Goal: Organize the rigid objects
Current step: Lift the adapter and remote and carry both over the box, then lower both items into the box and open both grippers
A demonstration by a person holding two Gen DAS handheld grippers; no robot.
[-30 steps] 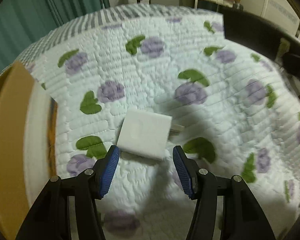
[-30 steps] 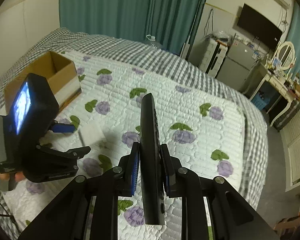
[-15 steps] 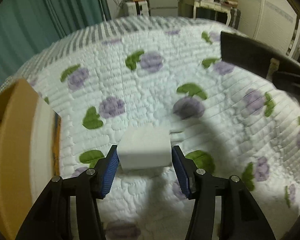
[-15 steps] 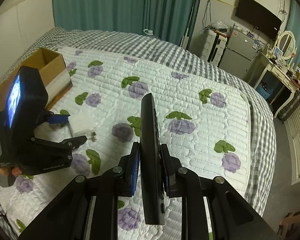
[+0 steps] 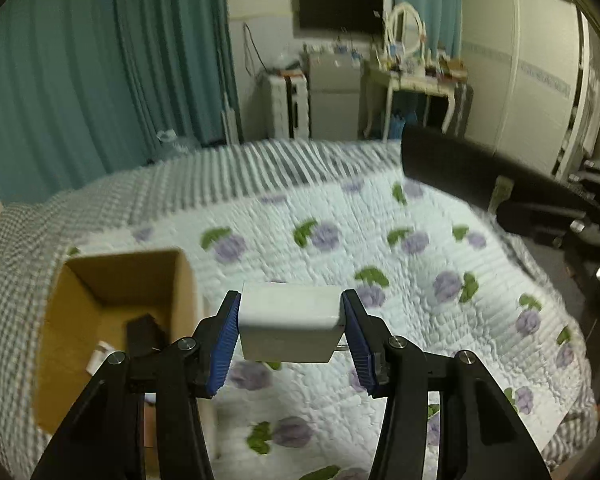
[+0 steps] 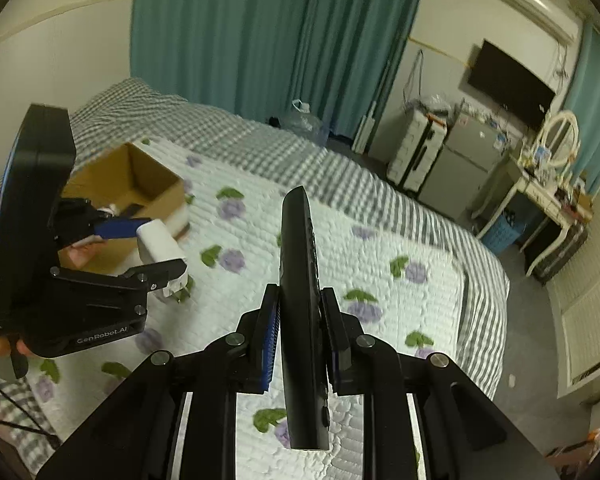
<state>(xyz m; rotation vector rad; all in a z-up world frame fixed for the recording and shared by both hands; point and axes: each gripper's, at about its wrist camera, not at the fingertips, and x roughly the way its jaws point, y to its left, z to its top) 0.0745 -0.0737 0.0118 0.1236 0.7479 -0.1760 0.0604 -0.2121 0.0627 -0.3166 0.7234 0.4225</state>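
My left gripper is shut on a white power adapter and holds it in the air above the flowered quilt, just right of an open cardboard box. The box holds a dark object and a small white item. My right gripper is shut on a black remote control, held upright on edge above the quilt. In the right wrist view the left gripper with the adapter hangs beside the box.
The bed carries a grey checked blanket around the quilt. Teal curtains hang behind. A white cabinet, a small fridge and a dressing table stand past the bed's far side. The floor drops off at the bed's right edge.
My left gripper closed on the white adapter, lifted it off the quilt and tilted up toward the box. My right gripper kept holding the remote and rose slightly.
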